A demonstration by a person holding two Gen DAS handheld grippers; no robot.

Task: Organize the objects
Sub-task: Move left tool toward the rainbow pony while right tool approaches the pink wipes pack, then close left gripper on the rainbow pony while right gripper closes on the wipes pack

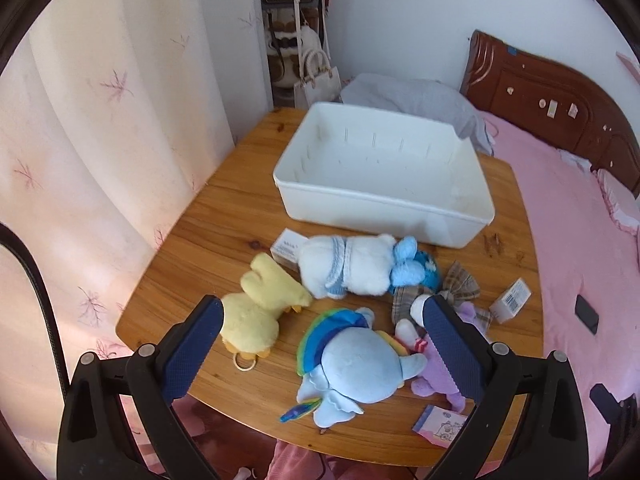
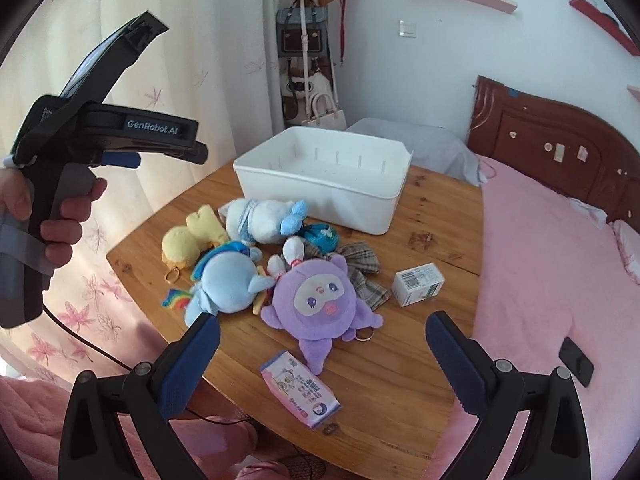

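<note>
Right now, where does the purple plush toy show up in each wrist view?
Left wrist view: purple plush toy at lower right, mostly hidden behind the left gripper's right finger.
Right wrist view: purple plush toy near the centre, face up, fully visible above the open right gripper.
Shared landmark: the white bin at the table's far side.
</note>
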